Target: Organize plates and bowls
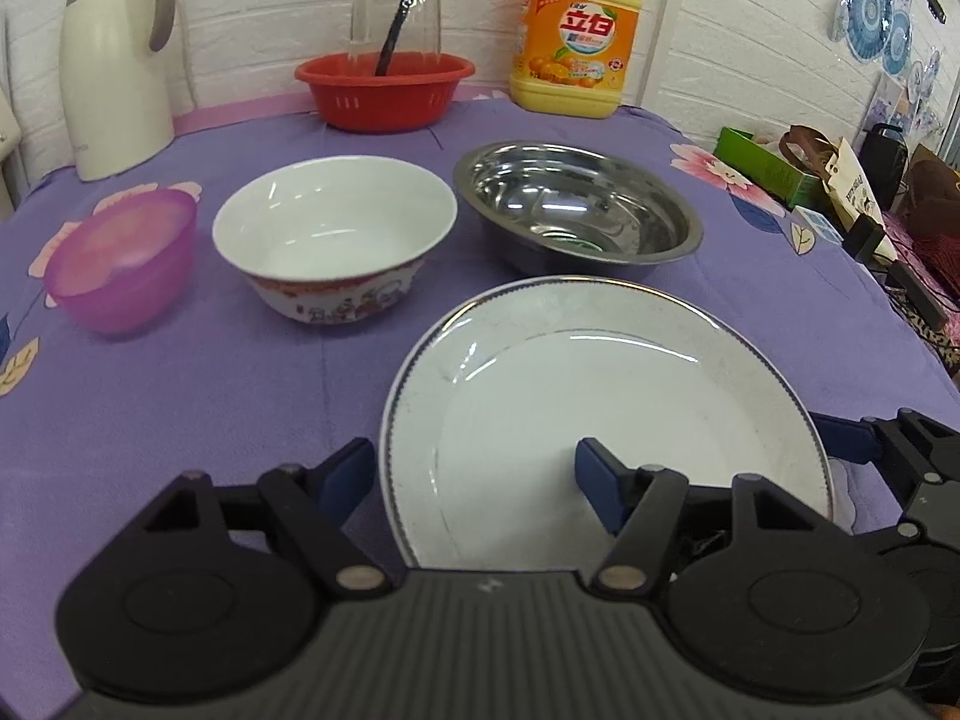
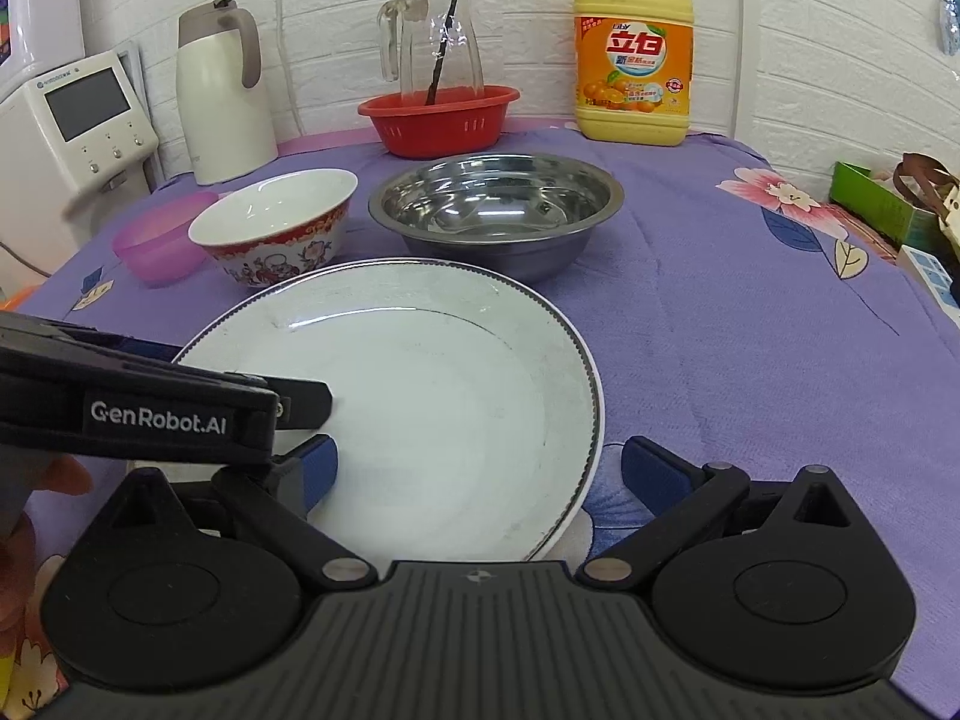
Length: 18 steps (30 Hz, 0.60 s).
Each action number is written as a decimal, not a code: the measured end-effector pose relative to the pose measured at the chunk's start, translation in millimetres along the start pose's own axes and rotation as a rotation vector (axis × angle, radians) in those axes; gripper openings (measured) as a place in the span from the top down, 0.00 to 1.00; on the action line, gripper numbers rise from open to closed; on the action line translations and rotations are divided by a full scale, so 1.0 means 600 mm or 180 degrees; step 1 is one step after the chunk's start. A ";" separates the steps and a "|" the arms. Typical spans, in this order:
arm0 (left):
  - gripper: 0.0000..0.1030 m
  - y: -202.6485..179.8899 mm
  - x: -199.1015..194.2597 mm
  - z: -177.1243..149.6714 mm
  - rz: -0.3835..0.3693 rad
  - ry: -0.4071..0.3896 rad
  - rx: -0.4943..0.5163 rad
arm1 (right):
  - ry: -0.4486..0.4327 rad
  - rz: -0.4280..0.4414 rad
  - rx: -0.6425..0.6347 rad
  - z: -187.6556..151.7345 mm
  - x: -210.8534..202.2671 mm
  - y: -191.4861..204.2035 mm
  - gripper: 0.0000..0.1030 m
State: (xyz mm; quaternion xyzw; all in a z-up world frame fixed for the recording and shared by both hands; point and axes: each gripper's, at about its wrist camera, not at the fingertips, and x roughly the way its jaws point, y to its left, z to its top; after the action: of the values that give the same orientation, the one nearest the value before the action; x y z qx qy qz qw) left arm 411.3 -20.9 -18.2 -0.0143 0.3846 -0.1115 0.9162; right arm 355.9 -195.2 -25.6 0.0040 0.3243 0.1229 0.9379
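Left wrist view: the left gripper [image 1: 474, 468] is spread, straddling the near-left rim of the white plate [image 1: 600, 420], which lies just in front of the steel bowl [image 1: 576, 207]. Right wrist view: the right gripper [image 2: 480, 471], also spread, straddles the plate's near-right rim. The plate looks glazed, so likely stiff, slick and breakable; pinch it at the rim.

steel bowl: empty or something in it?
Empty, as far as both views show. The steel bowl sits upright on the purple cloth; its inside shows only bare metal and reflections. The nearest inner wall is hidden by the rim.
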 end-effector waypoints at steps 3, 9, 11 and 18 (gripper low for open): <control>0.39 -0.009 0.002 0.001 -0.0026 -0.0003 0.0051 | 0.0002 0.0008 -0.0004 -0.001 -0.001 0.001 0.00; 0.42 -0.013 0.002 0.003 0.0015 0.0012 -0.0037 | 0.0049 0.0111 -0.0091 0.003 -0.001 0.016 0.00; 0.43 -0.014 -0.003 0.002 -0.0015 0.0013 -0.0073 | 0.0045 0.0070 -0.0032 0.005 -0.008 0.010 0.00; 0.43 -0.030 -0.031 -0.004 -0.0104 -0.0087 -0.0024 | -0.0002 0.0077 0.0165 -0.001 -0.036 -0.001 0.00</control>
State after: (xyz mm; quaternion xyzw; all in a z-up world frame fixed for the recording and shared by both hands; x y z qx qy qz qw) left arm 393.4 -34.5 -4.5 -0.0255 0.3722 -0.1248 0.9194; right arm 338.9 -200.7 -13.0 0.0323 0.3270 0.1258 0.9360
